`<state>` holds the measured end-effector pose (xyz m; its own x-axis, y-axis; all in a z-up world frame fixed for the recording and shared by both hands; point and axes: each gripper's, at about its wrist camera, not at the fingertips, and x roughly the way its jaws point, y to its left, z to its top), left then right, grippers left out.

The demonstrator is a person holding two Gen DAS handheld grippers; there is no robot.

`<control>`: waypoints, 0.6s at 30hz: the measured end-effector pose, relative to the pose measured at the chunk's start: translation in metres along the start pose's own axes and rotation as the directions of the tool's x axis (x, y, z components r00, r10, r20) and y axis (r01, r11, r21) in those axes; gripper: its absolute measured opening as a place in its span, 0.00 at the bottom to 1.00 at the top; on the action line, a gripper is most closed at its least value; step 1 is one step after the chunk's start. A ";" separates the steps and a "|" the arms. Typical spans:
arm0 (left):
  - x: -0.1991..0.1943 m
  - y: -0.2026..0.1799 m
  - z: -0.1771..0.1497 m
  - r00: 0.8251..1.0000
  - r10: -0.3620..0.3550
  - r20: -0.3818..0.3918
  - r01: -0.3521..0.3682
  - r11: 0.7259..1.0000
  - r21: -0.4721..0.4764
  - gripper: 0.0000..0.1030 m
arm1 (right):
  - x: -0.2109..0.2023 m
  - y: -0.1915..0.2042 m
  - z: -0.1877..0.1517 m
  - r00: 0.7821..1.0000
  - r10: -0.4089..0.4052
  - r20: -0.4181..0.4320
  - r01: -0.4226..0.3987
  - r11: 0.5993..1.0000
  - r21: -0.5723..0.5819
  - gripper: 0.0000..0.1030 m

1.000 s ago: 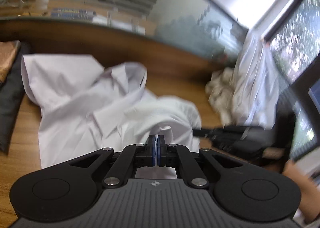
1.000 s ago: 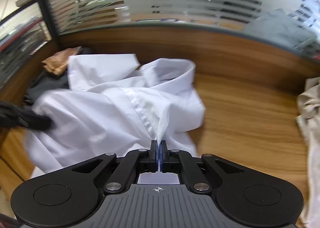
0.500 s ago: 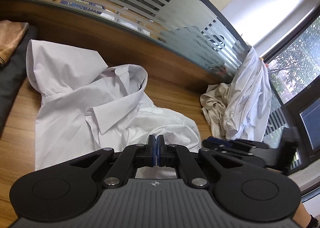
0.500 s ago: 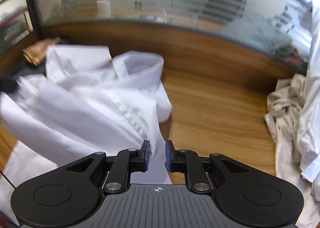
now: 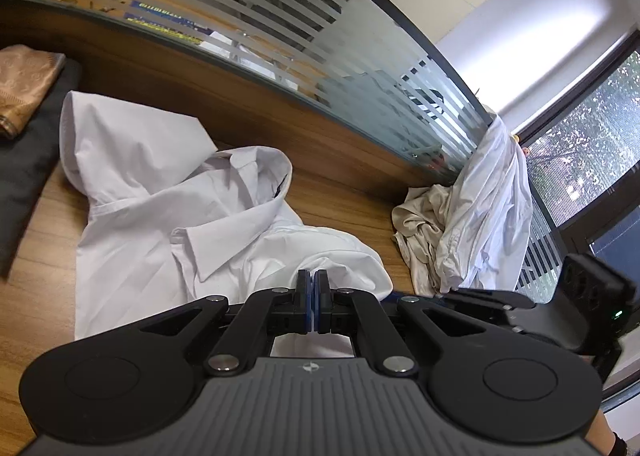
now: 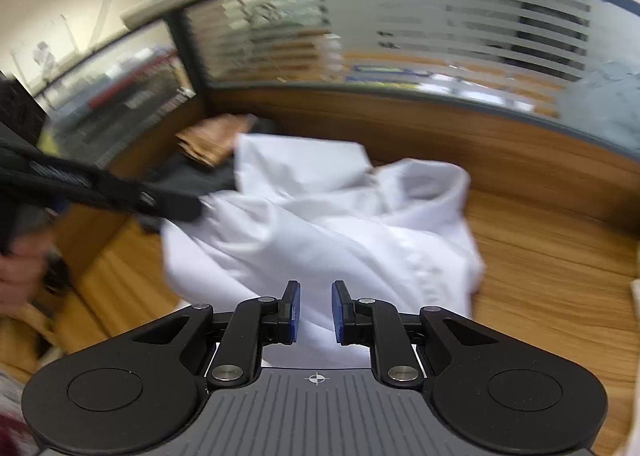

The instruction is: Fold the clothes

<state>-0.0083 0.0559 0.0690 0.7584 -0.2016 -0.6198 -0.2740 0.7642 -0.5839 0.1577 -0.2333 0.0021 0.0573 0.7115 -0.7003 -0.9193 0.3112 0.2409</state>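
A crumpled white collared shirt [image 5: 160, 216] lies on the wooden desk [image 5: 340, 192], collar up. It also shows in the right wrist view [image 6: 320, 224]. My left gripper [image 5: 313, 288] is shut on a fold of the shirt's near edge. My right gripper [image 6: 314, 310] is open just above the shirt's near edge, with cloth between its jaws but not clamped. The left gripper also shows in the right wrist view [image 6: 188, 210], gripping the shirt's left side. The right gripper's body also shows at the right of the left wrist view [image 5: 532, 308].
A heap of beige and white clothes [image 5: 468, 216] lies at the desk's right end by the window. Folded dark cloth [image 5: 28, 160] with a tan cloth [image 5: 24, 84] on top sits at the left. A wooden partition with striped glass [image 5: 280, 36] backs the desk.
My right gripper has opened and let go of the shirt's edge, then swung left. My left gripper stays shut on the shirt and has lowered it slightly.
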 end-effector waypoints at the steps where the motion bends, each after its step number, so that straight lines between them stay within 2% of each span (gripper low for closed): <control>1: 0.000 0.001 -0.001 1.000 0.000 -0.001 0.000 1.000 -0.004 0.01 | -0.001 0.003 0.003 1.000 0.023 0.012 -0.023 1.000 0.008 0.19; 3: 0.001 0.002 -0.004 1.000 0.000 -0.004 0.000 1.000 -0.012 0.01 | -0.001 0.008 0.011 0.997 0.072 0.027 -0.073 0.997 0.036 0.19; 4: 0.001 0.002 -0.005 1.000 -0.002 -0.005 0.002 1.000 -0.013 0.01 | 0.002 0.010 0.013 0.996 0.088 0.025 -0.089 0.995 0.051 0.24; 5: 0.002 0.002 -0.007 1.000 -0.004 -0.005 0.004 1.000 -0.014 0.01 | 0.006 0.012 0.015 0.996 0.087 0.018 -0.088 0.994 0.064 0.30; 6: 0.002 0.002 -0.008 1.000 -0.008 -0.004 0.007 1.000 -0.014 0.01 | 0.010 0.013 0.015 0.997 0.070 0.012 -0.071 0.995 0.069 0.41; 7: 0.002 0.001 -0.008 1.000 -0.009 -0.002 0.009 1.000 -0.011 0.01 | 0.015 0.015 0.014 0.999 0.047 0.006 -0.048 0.996 0.071 0.45; 8: 0.001 -0.001 -0.009 1.000 -0.005 0.003 0.005 1.000 -0.001 0.01 | 0.021 0.016 0.013 1.000 0.029 -0.005 -0.028 0.997 0.066 0.45; 9: 0.001 -0.002 -0.010 1.000 0.000 0.007 0.000 1.000 0.009 0.01 | 0.026 0.018 0.011 1.000 0.009 -0.016 -0.009 0.999 0.051 0.36; 10: 0.000 -0.003 -0.011 1.000 0.007 0.009 -0.007 1.000 0.020 0.01 | 0.030 0.019 0.009 1.000 -0.022 -0.021 0.023 0.999 0.033 0.08; 11: 0.000 -0.004 -0.012 1.000 0.013 0.009 -0.014 0.999 0.029 0.01 | 0.031 0.020 0.008 0.998 -0.066 -0.012 0.066 0.998 0.013 0.05; 14: 0.001 -0.003 -0.014 1.000 0.020 -0.001 -0.020 0.999 0.031 0.01 | 0.026 0.020 0.008 0.979 -0.198 0.044 0.200 0.979 -0.043 0.06; 16: 0.002 -0.003 -0.014 1.000 0.015 -0.003 -0.015 0.999 0.031 0.01 | 0.021 0.018 0.009 0.966 -0.248 0.075 0.254 0.965 -0.073 0.09; 18: 0.003 -0.005 -0.014 1.000 0.017 -0.005 -0.016 0.999 0.046 0.01 | 0.018 0.016 0.011 0.965 -0.254 0.067 0.259 0.962 -0.082 0.10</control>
<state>-0.0128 0.0430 0.0630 0.7508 -0.1918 -0.6320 -0.2587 0.7950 -0.5486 0.1485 -0.2088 0.0001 0.3147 0.6497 -0.6920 -0.9019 0.4320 -0.0046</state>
